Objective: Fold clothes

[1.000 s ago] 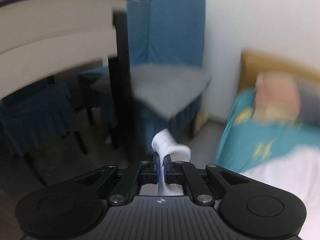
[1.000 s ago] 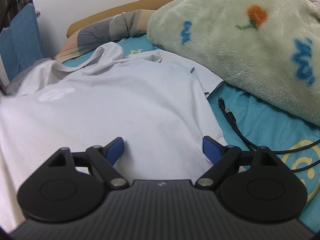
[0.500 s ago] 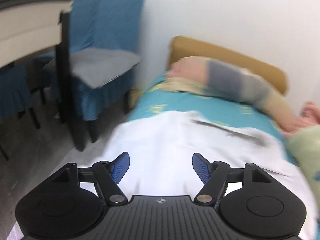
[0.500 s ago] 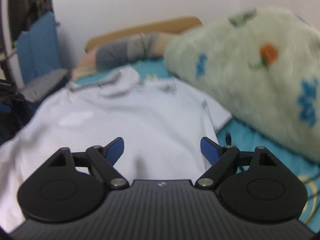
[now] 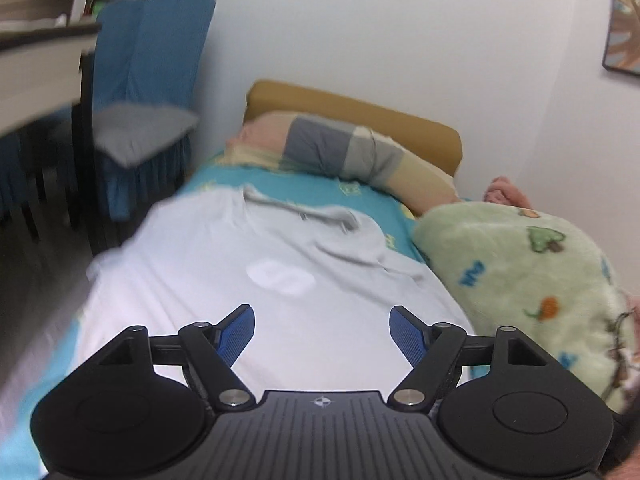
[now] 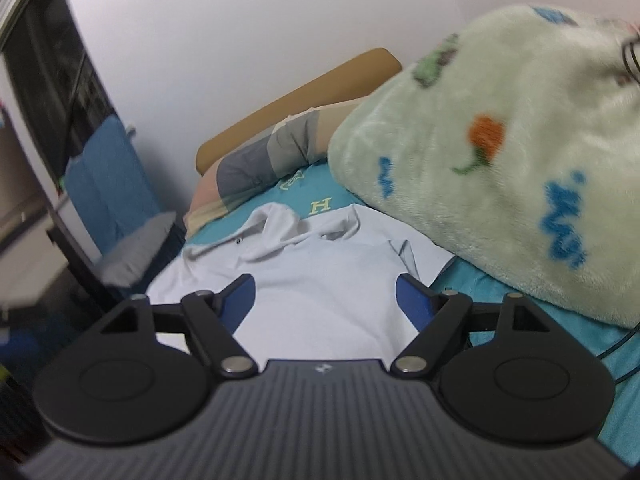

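Observation:
A white polo shirt [image 5: 248, 280] lies spread flat on the teal bed sheet [image 5: 280, 184], collar towards the headboard, a pale logo on its chest. It also shows in the right wrist view [image 6: 320, 300], with its collar [image 6: 276, 232] rumpled. My left gripper [image 5: 322, 326] is open and empty, above the shirt's lower part. My right gripper [image 6: 326, 294] is open and empty, above the shirt's body near the right sleeve [image 6: 424, 256].
A bulky green fleece blanket [image 5: 528, 280] fills the bed's right side, large in the right wrist view [image 6: 500, 176]. A striped pillow [image 5: 344, 152] lies against the tan headboard [image 5: 352, 108]. A blue-covered chair [image 5: 148, 80] and a table stand left of the bed. A black cable [image 6: 624, 344] lies at right.
My left gripper let go of the white cloth, opened, and swung from the chair side to face up the bed. My right gripper stayed open and lifted, tilting towards the headboard.

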`<act>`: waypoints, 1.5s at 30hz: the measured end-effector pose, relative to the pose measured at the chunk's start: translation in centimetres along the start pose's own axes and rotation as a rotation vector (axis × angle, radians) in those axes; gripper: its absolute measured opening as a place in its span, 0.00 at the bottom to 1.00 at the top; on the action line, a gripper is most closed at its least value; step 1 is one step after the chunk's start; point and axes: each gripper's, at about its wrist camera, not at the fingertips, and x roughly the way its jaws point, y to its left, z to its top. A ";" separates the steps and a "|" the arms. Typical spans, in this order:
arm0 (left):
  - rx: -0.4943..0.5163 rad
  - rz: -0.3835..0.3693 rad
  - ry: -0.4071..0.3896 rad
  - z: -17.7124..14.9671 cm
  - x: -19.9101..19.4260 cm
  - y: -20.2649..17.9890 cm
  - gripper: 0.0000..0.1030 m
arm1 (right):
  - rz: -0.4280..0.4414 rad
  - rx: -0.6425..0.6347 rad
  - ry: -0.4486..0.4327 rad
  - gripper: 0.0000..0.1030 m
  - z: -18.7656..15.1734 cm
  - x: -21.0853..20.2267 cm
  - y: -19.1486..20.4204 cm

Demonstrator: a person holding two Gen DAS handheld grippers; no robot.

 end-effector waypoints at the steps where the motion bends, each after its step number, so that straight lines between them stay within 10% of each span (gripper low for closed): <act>1: -0.003 -0.008 0.001 -0.2 0.1 0.1 0.74 | -0.001 0.022 0.009 0.77 0.2 0.5 -0.7; 21: -0.028 0.022 0.064 -0.2 7.8 2.4 0.75 | -0.100 0.246 0.103 0.64 -0.3 16.1 -10.0; 27: -0.033 0.045 0.082 0.0 9.0 2.9 0.75 | -0.084 0.202 0.104 0.22 0.0 18.5 -9.1; 45: -0.192 0.090 0.003 4.4 7.8 8.7 0.75 | -0.118 -0.251 -0.134 0.07 15.6 11.9 7.1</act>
